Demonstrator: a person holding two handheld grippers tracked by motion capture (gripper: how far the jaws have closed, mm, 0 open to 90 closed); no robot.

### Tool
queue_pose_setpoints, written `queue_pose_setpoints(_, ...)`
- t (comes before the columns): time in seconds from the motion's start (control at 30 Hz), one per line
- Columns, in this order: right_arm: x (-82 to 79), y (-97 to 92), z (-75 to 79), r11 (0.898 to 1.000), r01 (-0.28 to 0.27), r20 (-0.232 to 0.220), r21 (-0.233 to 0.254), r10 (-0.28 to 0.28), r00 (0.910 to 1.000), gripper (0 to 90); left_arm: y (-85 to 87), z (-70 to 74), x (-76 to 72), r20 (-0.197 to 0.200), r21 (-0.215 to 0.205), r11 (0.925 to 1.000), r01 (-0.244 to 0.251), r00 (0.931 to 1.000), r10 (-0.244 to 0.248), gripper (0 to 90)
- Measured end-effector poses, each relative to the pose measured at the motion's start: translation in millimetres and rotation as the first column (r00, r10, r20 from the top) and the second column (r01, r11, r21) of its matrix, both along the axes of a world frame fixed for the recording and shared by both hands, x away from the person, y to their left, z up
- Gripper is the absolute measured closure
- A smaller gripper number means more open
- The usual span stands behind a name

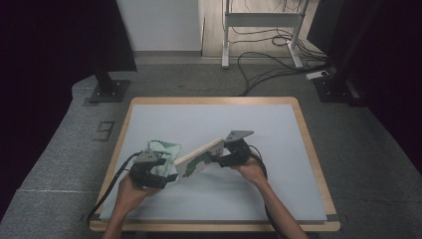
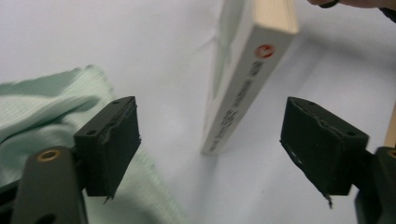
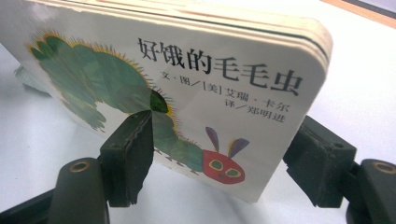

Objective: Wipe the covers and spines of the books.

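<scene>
One board book [image 1: 200,158] tilted, lower corner on table [image 1: 249,199], beside cloth [image 1: 166,149].

Both grippers, left [image 1: 168,178] and right [image 1: 217,158], are black, each topped by a grey three-cornered plate, trailing black cables; blocky black fingers [image 2: 108,144] show brass-ringed screw holes.

On the white cardboard picture book with the green caterpillar [image 3: 187,93] that I hold, the cover reads 好饿的毛毛虫 in large black characters; beneath them, smaller, 文·图/[美]艾瑞·卡尔 and 译/郑明进. Its white spine [image 2: 243,93] carries a round red emblem and a line of grey print too blurred to read. On the grey floor mat a dark mark [image 1: 104,131] looks like a 9.
</scene>
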State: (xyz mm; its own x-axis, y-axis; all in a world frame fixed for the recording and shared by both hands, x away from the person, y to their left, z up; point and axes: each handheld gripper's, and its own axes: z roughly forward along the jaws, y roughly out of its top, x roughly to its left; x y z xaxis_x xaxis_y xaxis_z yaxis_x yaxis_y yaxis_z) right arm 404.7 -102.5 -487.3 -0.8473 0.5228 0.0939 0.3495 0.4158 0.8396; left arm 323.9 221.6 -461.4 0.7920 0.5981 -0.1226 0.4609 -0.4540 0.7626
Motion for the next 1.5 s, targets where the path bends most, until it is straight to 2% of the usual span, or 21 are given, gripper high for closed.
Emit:
queue_pose_setpoints(0.13, 0.0, -0.1, 0.0, 1.000, 0.000, 0.000, 0.000, 0.000, 1.0000, 27.2, -10.4, -0.6, 3.5, 0.011, 0.037, 0.9993, -0.005, 0.9999, 0.004, 32.8)
queue_pose_setpoints(0.23, 0.2, -0.8, -0.1, 1.000, 0.001, -0.003, 0.006, -0.001, 1.0000, 27.6, -13.6, -2.2, 5.0, 0.007, 0.016, 0.9998, 0.007, 1.0000, -0.007, 42.5)
queue_pose_setpoints(0.37, 0.6, -2.1, -0.7, 1.000, 0.004, -0.005, 0.018, -0.004, 1.0000, 29.6, -14.3, -4.9, 7.0, 0.000, 0.014, 0.9996, 0.024, 0.9997, -0.024, 58.2)
queue_pose_setpoints(0.47, 0.8, -3.9, -0.8, 1.000, 0.010, -0.004, 0.022, -0.010, 0.9999, 34.2, -15.0, -5.1, 9.1, -0.005, -0.019, 0.9990, 0.040, 0.9992, -0.040, 70.2)
queue_pose_setpoints(0.63, 1.4, -8.9, -2.4, 0.999, 0.017, -0.005, 0.045, -0.017, 0.9998, 41.0, -13.5, -5.4, 11.9, 0.029, -0.008, 0.9990, 0.045, 0.9986, -0.044, 72.9)
queue_pose_setpoints(0.8, 1.6, -11.9, -2.4, 0.998, 0.032, -0.006, 0.048, -0.032, 0.9995, 43.7, -14.3, -2.5, 20.0, 0.022, -0.010, 0.9980, 0.063, 0.9978, -0.063, 73.0)
queue_pose_setpoints(0.9, 2.7, -16.7, -1.4, 0.998, 0.049, -0.003, 0.047, -0.049, 0.9988, 43.6, -20.9, 2.1, 26.1, 0.030, 0.007, 0.9968, 0.080, 0.9963, -0.080, 73.1)
queue_pose_setpoints(1.03, 4.4, -29.8, -0.3, 0.994, 0.084, 0.000, 0.064, -0.084, 0.9965, 43.4, -32.6, 5.2, 37.9, 0.035, 0.010, 0.9940, 0.109, 0.9934, -0.109, 73.1)
queue_pose_setpoints(1.17, 5.9, -41.8, 1.3, 0.991, 0.116, 0.007, 0.060, -0.117, 0.9932, 43.3, -43.6, 4.9, 50.5, 0.033, 0.009, 0.9916, 0.129, 0.9911, -0.129, 72.8)
queue_pose_setpoints(1.37, 8.3, -53.5, -0.6, 0.985, 0.163, 0.005, 0.062, -0.164, 0.9865, 44.3, -53.5, -1.8, 66.2, 0.040, 0.040, 0.9919, 0.121, 0.9917, -0.122, 69.9)
queue_pose_setpoints(1.5, 5.6, -56.7, -2.9, 0.983, 0.170, 0.004, 0.072, -0.170, 0.9854, 47.0, -54.0, -3.4, 64.7, 0.047, 0.042, 0.9931, 0.110, 0.9926, -0.112, 68.7)
